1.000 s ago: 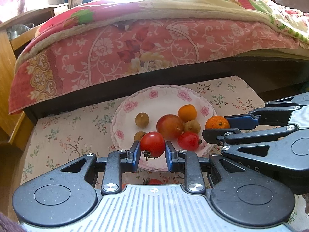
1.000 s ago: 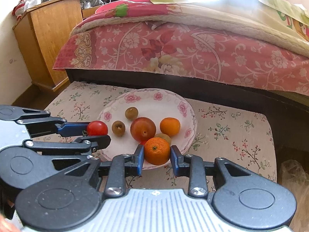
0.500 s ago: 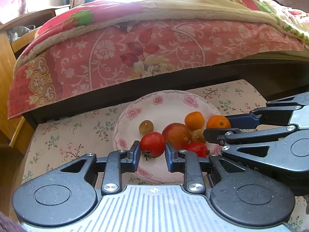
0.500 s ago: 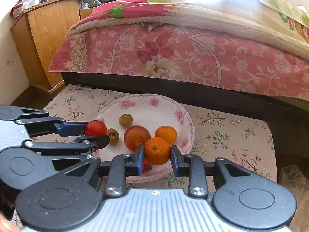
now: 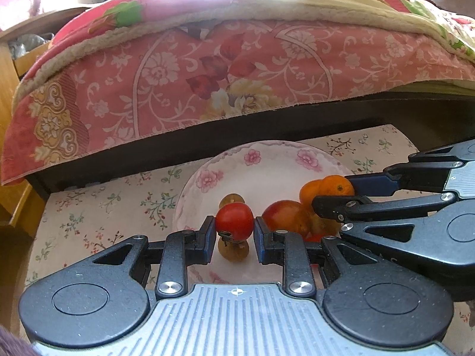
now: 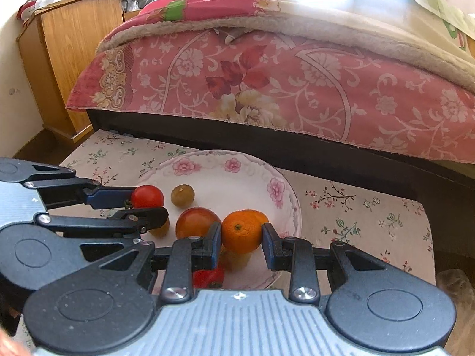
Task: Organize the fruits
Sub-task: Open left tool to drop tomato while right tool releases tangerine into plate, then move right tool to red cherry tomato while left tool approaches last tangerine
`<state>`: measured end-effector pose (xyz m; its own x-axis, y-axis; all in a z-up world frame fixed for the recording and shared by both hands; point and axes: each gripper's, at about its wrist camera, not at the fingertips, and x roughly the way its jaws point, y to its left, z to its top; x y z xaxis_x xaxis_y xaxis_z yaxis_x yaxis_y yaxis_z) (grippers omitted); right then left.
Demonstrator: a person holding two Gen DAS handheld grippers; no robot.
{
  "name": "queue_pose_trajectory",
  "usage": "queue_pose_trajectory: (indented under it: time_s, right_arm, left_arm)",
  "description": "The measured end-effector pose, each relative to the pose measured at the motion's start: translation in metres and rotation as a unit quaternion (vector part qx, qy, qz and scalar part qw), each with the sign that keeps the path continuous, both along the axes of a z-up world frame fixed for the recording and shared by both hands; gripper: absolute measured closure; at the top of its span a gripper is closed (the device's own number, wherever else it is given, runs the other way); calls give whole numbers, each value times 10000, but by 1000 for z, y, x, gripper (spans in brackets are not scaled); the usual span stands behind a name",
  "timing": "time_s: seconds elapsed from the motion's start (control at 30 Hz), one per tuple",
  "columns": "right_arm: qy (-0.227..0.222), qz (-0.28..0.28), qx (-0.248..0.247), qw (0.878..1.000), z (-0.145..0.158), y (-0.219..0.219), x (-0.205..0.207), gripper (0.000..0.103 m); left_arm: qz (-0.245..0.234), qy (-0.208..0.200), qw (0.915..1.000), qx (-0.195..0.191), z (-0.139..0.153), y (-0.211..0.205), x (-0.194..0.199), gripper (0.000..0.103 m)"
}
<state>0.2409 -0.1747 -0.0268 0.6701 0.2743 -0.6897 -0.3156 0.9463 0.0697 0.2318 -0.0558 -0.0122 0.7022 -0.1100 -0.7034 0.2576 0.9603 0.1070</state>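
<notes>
Together, 2 grippers pinch round glossy tomato (image 5: 234,221) and dimpled tangerine (image 6: 242,230).

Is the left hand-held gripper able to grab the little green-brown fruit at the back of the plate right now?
Probably not yet. The left hand-held gripper is already shut on a red tomato, so it is full. The green-brown fruit lies uncovered on the plate.

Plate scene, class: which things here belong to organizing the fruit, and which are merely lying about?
Belonging:
tomato in left gripper
orange in right gripper
plate
apple

Lying about:
bedspread
wooden cabinet
</notes>
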Motion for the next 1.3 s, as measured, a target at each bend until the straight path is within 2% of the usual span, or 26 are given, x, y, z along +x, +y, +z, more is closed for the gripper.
queue_pose_trajectory:
  time_s: [0.2,0.47,0.63,0.8,1.0,1.3]
  right_arm:
    - [-127,48,88,9999,-4,-2,10,69]
    - [-288,221,144,9992,-5,-5,25,69]
    - [-278,359,304,9985,-4,-6,31,68]
    - [-429,411,276,9979,0,0,29,67]
    - [-475,263,366,9979,6,-7,26,65]
    - [-505,236,384,9977,24,-10,-1,65]
  left_arm:
    - [66,19,9998,-189,-4,4,12,69]
    - [-30,51,9999,-89,-15,-2,22,69]
    - [-83,-36,10000,34,-17,-5,23,63]
    - [-14,-35,10000,-34,-17,0,24,56]
    - [-29,-166,9998,-93,-7,1,18,48]
    - [102,-217,9997,-86,14,17,-7,48]
